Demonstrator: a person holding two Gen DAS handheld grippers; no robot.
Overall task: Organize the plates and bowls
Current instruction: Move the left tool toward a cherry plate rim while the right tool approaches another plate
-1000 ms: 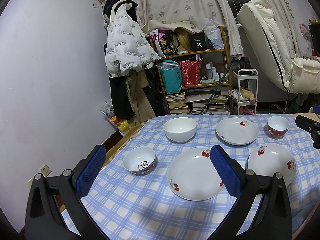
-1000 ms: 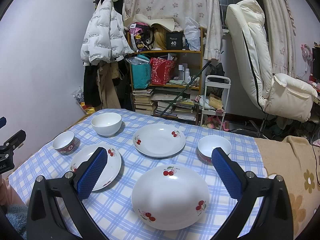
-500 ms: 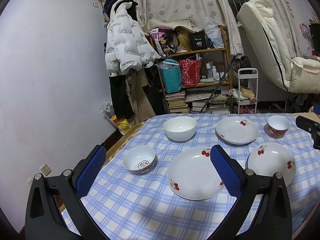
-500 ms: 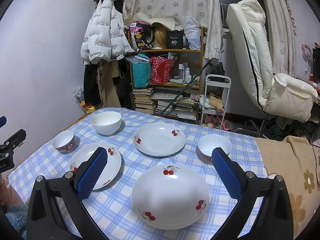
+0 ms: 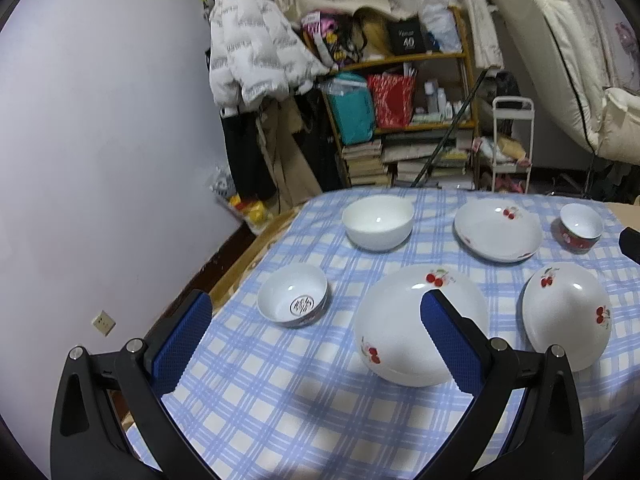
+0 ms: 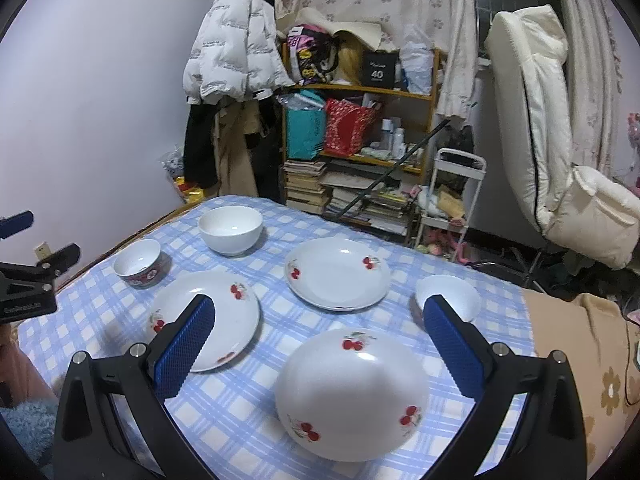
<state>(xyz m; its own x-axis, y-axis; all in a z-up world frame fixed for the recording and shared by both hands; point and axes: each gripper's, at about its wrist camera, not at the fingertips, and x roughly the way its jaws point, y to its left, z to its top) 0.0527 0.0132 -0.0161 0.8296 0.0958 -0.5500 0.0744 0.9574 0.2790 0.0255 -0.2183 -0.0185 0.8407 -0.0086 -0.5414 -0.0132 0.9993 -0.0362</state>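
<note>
Both tools hang above the near edge of the checked surface with nothing between their blue pads: the right hand-held gripper has its jaws spread wide over the nearest cherry plate, and the left hand-held gripper is equally agape, its right pad overlapping the view of a second cherry plate and its left pad hanging past the surface's left edge. Between the left tool's pads, a little farther on, sits a small patterned bowl with a dark seal mark inside, well apart from the plates. From the right wrist view that second plate lies just left of the nearest one, partly hidden behind the left pad, and a small white bowl peeks out behind the right pad. Farther back rests a third cherry plate, and beyond it to the left a larger plain white bowl, all standing separate. A tan flowered blanket covers the area right of the cloth. Past the surface stand a cluttered wooden shelf with books and bags, a white puffer jacket hung beside it, a small white cart, and a cream recliner at the right.
</note>
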